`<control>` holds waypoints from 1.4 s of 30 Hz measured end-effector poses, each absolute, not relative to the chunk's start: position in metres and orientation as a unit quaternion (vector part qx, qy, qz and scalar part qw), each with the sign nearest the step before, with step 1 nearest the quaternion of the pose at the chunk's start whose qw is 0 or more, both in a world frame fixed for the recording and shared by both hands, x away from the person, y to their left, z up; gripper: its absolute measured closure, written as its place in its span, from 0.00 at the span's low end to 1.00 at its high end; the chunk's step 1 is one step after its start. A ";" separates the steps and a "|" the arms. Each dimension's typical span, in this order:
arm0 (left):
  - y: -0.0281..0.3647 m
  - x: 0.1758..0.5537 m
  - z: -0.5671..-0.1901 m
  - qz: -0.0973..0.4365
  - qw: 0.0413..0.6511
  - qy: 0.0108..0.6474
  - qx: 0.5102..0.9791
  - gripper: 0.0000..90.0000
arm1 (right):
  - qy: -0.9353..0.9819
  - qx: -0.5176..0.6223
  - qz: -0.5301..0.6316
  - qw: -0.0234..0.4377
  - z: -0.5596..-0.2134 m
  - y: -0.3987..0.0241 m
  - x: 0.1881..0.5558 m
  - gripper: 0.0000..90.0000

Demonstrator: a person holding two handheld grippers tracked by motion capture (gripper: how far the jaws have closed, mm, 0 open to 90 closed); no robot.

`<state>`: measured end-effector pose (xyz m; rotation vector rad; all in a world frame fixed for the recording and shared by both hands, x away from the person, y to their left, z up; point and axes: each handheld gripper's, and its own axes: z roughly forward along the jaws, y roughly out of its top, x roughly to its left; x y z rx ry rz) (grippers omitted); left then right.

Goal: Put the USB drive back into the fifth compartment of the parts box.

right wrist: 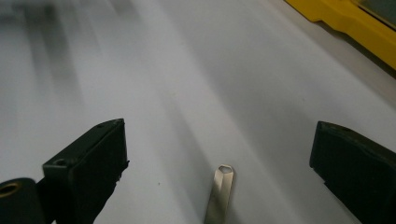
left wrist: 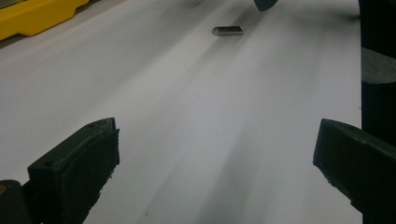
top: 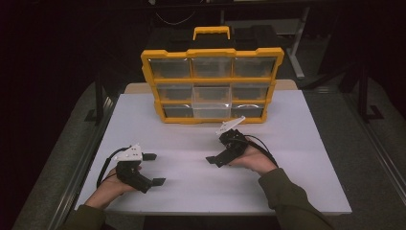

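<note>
A small flat metal piece [right wrist: 219, 190] with a hole at its end lies on the white table [top: 191, 191], between and just short of the open jaws of my right gripper [right wrist: 219, 154]. In the high view the right gripper [top: 218, 149] rests at mid-table, pointing left. My left gripper [top: 153, 168] sits near the front left, pointing right, open and holding nothing. Along its jaws [left wrist: 215, 158] the same metal piece [left wrist: 227, 31] lies far ahead on the table.
A yellow organiser [top: 211, 84] with clear drawers stands upright at the table's back, handle on top. Its middle drawer [top: 210, 96] looks pulled out slightly. Its yellow edge [right wrist: 345, 28] passes to the right gripper's right. Dark floor surrounds the table.
</note>
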<state>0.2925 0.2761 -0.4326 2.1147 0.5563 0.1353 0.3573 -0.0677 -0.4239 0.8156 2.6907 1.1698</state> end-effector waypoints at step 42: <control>0.276 0.291 -0.433 0.057 0.456 0.225 0.859 0.00 | 0.900 0.266 0.344 0.033 -0.446 -0.068 0.354 0.29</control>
